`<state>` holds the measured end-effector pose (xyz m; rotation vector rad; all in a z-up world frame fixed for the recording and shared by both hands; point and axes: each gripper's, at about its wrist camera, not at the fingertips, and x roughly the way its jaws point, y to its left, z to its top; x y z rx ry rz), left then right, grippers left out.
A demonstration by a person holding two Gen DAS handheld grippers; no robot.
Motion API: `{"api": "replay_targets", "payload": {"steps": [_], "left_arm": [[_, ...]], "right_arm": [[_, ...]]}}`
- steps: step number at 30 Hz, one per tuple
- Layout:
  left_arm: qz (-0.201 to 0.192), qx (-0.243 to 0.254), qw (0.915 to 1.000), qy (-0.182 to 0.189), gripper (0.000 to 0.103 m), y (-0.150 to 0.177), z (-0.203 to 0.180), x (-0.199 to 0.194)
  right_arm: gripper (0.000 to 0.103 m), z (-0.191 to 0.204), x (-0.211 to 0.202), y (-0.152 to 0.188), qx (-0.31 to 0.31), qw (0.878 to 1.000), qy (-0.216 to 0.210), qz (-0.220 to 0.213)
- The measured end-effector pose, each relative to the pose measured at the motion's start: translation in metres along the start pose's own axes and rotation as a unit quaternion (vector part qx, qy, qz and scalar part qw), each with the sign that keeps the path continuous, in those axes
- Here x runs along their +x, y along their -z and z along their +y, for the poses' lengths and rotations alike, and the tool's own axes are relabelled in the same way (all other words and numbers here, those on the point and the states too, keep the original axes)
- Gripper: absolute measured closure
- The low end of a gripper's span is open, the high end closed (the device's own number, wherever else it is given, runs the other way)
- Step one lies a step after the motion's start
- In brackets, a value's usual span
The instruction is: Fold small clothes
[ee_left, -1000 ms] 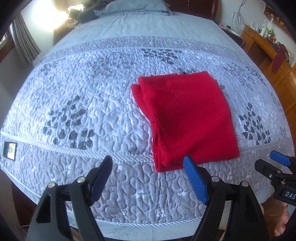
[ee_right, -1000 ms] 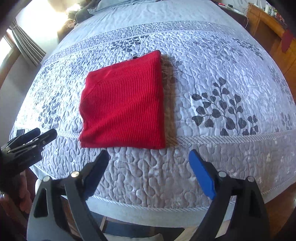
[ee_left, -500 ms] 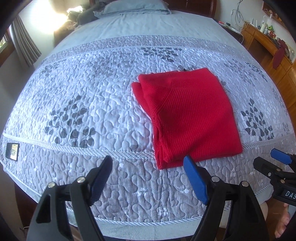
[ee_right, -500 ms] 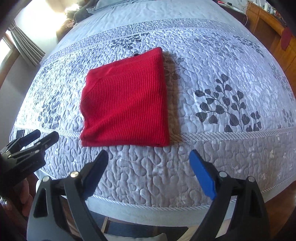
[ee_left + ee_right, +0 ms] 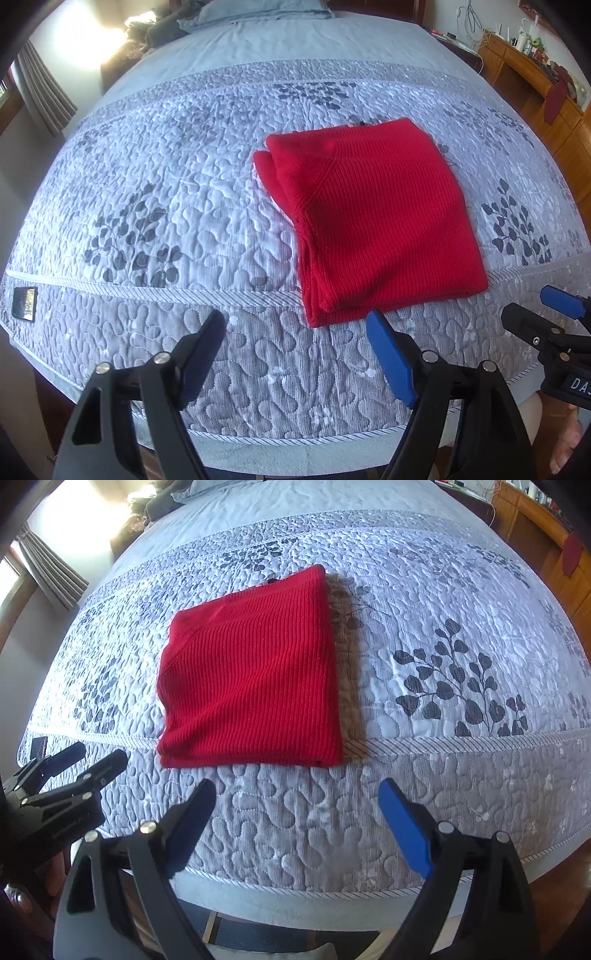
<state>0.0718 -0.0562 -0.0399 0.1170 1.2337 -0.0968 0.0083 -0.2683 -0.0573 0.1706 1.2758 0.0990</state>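
The red sweater [image 5: 373, 218] lay folded square at frame centre on the quilted bed [image 5: 147, 177]; left gripper [image 5: 295, 325] and right gripper [image 5: 297, 794] hung released below it, apparently finished

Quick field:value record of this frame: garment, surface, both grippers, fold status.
garment: red knit sweater, folded into a compact rectangle, lying flat
surface: grey quilted bedspread with leaf print
garment position: near the bed's front edge, crossing the striped trim line
left gripper: fingers open, empty, near the sweater's near edge, contact unclear
right gripper: fingers open, empty, short of the sweater's near edge
contact: neither gripper grips the sweater
fold status: appears folded; layered edges show on its left side
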Motion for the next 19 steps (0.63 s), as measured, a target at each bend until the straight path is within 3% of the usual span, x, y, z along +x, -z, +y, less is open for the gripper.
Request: {"api": "replay_targets", "payload": {"steps": [19], "left_arm": [[0.012, -0.005, 0.9999, 0.002, 0.024, 0.0004, 0.0021, 0.0054]], "right_arm": [[0.013, -0.0012, 0.0061, -0.0029, 0.008, 1.000, -0.003, 0.005]]}}
